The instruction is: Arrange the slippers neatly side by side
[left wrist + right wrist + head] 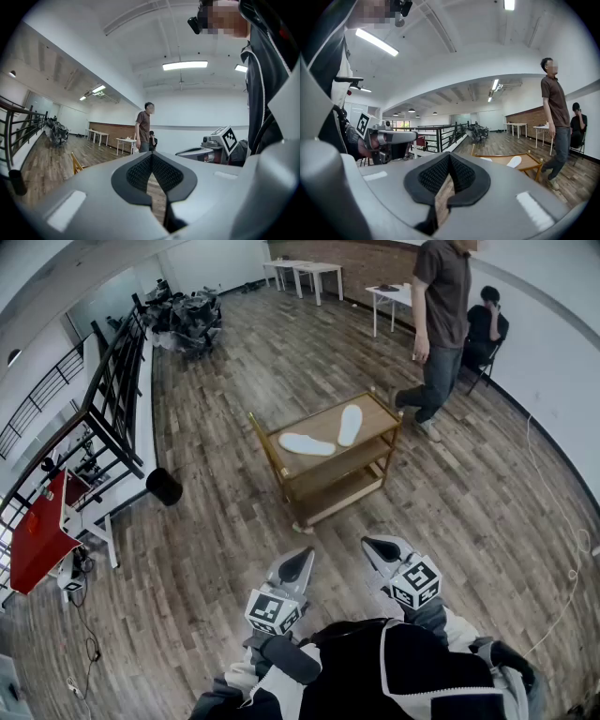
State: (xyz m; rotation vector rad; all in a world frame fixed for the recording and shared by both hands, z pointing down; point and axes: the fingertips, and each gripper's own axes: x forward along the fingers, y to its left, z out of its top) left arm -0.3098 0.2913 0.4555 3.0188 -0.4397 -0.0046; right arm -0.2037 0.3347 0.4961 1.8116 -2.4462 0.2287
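Not yet begun, I judge: left slipper (307, 444) and right slipper (350, 425) lie angled apart on the worktop (373, 413) at frame centre. Left claw (300, 559) and right claw (377, 547), closed and empty, hover at bottom centre.

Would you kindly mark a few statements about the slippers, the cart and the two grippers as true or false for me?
1. The nearer slipper and the farther slipper both lie on top of the wooden cart. True.
2. The two slippers lie parallel, neatly side by side. False: they lie at a clear angle to each other, with their ends spread apart.
3. The left gripper holds a slipper. False: its jaws are together with nothing between them, well short of the cart.
4. The right gripper has its jaws together and holds nothing. True.
5. A standing person is on the floor beyond the cart. True.
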